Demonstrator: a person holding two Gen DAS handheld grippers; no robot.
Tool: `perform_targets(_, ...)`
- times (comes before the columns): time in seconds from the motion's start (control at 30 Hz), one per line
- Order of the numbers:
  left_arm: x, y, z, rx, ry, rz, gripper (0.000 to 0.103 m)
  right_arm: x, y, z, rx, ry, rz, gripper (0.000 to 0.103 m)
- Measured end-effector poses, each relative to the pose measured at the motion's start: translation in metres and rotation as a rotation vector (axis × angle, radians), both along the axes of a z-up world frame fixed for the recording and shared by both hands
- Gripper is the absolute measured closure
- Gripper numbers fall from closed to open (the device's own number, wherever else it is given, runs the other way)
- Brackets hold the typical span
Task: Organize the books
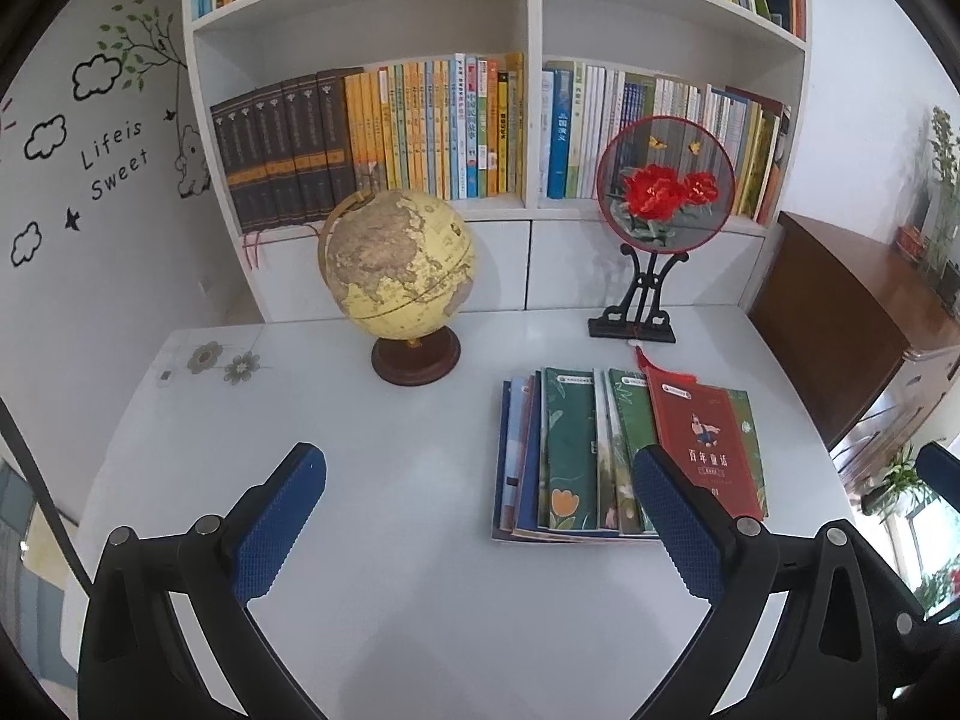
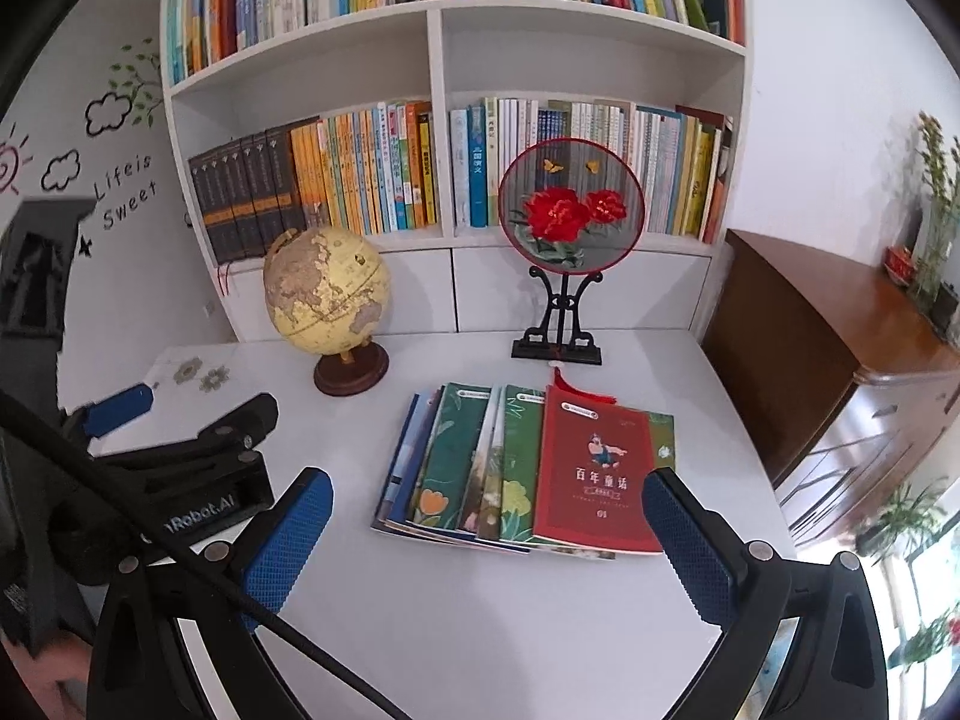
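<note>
Several thin books lie fanned out flat on the white desk (image 1: 390,600), green covers (image 1: 567,450) to the left and a red book (image 1: 705,438) on top at the right. They also show in the right wrist view, green covers (image 2: 456,450) and red book (image 2: 594,474). My left gripper (image 1: 480,498) is open and empty, hovering over the desk left of and in front of the books. My right gripper (image 2: 489,516) is open and empty, just in front of the fan of books. The left gripper (image 2: 180,414) shows at the left of the right wrist view.
A globe (image 1: 399,264) stands at the back middle of the desk and a round red flower fan on a black stand (image 1: 663,180) at the back right. A white bookshelf (image 1: 528,120) full of upright books rises behind. A brown wooden cabinet (image 1: 852,312) stands to the right.
</note>
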State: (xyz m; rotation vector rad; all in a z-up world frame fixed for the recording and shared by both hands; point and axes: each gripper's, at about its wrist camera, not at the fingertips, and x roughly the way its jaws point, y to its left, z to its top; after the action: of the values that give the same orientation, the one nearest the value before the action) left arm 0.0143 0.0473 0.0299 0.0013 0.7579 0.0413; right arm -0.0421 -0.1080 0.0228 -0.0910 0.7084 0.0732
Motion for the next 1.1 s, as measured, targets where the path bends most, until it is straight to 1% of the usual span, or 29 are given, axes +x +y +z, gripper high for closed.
perform_targets(0.13,0.0,-0.006,-0.002,0.001,-0.005,-0.014,0.001,-0.001,-0.005,-0.001,0.032,-0.011,0.049,0.0)
perform_targets(0.27,0.001,-0.009,-0.005,0.012,-0.008,-0.011,0.001,-0.006,-0.008,-0.002,0.012,-0.041,0.067,0.0)
perform_targets(0.33,0.002,-0.009,-0.008,-0.005,-0.016,-0.027,0.001,-0.007,-0.011,-0.002,0.017,-0.052,0.072,0.0)
perform_targets(0.37,0.004,-0.008,-0.01,-0.012,-0.006,-0.038,0.001,-0.005,-0.013,-0.004,0.042,-0.033,0.094,0.0)
perform_targets(0.4,0.007,-0.008,-0.013,-0.024,0.019,-0.059,0.001,-0.004,-0.015,-0.007,0.064,-0.012,0.11,0.004)
perform_targets(0.43,0.009,-0.008,-0.016,-0.034,0.032,-0.063,0.001,0.0,-0.019,-0.011,0.096,0.022,0.124,0.012)
perform_targets(0.47,0.011,-0.007,-0.019,-0.044,0.045,-0.058,0.001,0.003,-0.024,-0.017,0.149,0.065,0.135,0.016)
perform_targets(0.5,0.012,-0.005,-0.022,-0.055,0.059,-0.045,0.001,0.004,-0.027,-0.021,0.172,0.081,0.129,0.019)
perform_targets(0.57,0.014,-0.003,-0.029,-0.076,0.087,-0.028,0.001,0.005,-0.031,-0.028,0.197,0.104,0.126,0.019)
perform_targets(0.63,0.017,0.001,-0.037,-0.11,0.129,0.008,0.001,0.006,-0.031,-0.031,0.171,0.104,0.119,0.019)
perform_targets(0.67,0.017,0.002,-0.04,-0.141,0.139,0.014,0.001,0.006,-0.033,-0.031,0.166,0.098,0.117,0.02)
perform_targets(0.7,0.017,0.009,-0.043,-0.213,0.139,0.011,0.001,0.006,-0.034,-0.031,0.165,0.099,0.116,0.019)
perform_targets(0.73,0.018,0.014,-0.046,-0.25,0.144,0.025,0.001,0.007,-0.036,-0.032,0.168,0.102,0.111,0.019)
perform_targets(0.77,0.021,0.019,-0.052,-0.253,0.171,0.057,0.002,0.008,-0.039,-0.034,0.175,0.107,0.103,0.019)
perform_targets(0.8,0.023,0.021,-0.056,-0.248,0.184,0.054,0.002,0.01,-0.043,-0.036,0.184,0.115,0.098,0.019)
perform_targets(0.83,0.024,0.021,-0.059,-0.244,0.185,0.048,0.005,0.011,-0.046,-0.038,0.192,0.124,0.099,0.019)
perform_targets(0.9,0.027,0.022,-0.067,-0.222,0.198,0.03,0.02,0.013,-0.051,-0.042,0.22,0.145,0.116,0.019)
perform_targets(0.93,0.031,0.021,-0.074,-0.208,0.221,0.024,0.032,0.013,-0.055,-0.046,0.235,0.154,0.119,0.019)
perform_targets(0.97,0.032,0.022,-0.077,-0.201,0.239,0.025,0.038,0.015,-0.058,-0.048,0.24,0.158,0.118,0.019)
perform_targets(1.03,0.038,0.019,-0.092,-0.211,0.298,0.024,0.038,0.018,-0.064,-0.054,0.242,0.167,0.108,0.019)
perform_targets(1.07,0.041,0.018,-0.097,-0.224,0.313,0.017,0.039,0.019,-0.07,-0.057,0.247,0.166,0.098,0.019)
perform_targets(1.1,0.044,0.014,-0.102,-0.234,0.328,-0.002,0.042,0.021,-0.076,-0.06,0.254,0.163,0.092,0.019)
